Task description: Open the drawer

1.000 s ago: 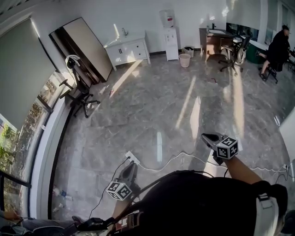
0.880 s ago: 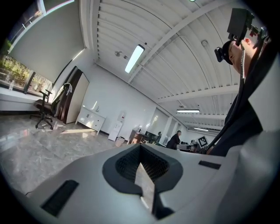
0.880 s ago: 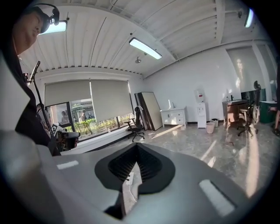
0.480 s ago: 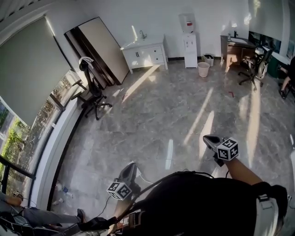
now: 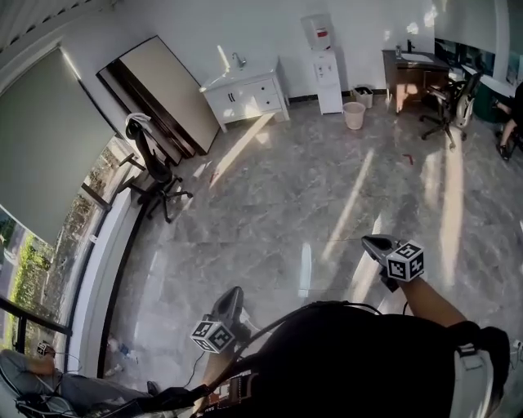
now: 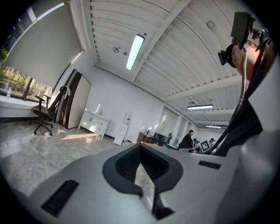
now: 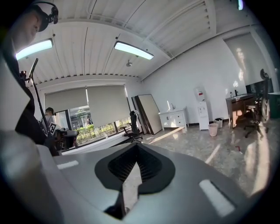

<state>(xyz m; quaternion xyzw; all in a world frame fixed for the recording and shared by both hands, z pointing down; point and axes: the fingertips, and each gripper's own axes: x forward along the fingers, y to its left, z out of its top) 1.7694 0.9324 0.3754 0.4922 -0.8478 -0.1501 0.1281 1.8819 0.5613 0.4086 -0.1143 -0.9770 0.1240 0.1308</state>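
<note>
Advancing across the grey floor (image 5: 270, 196) since 1 second ago, the left gripper (image 5: 232, 295) and right gripper (image 5: 374, 242) have neared the white drawer cabinet (image 5: 245, 91), which stands well ahead against the far wall (image 5: 245, 24). Each gripper is clenched, gripping nothing.

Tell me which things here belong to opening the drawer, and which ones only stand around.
For the job:
- white cabinet at the far wall, probably where the drawer is
- left gripper, shut and empty
- right gripper, shut and empty

Just standing around:
- water dispenser
- waste bin
- black office chair
- wooden desk
- leaning board
</note>
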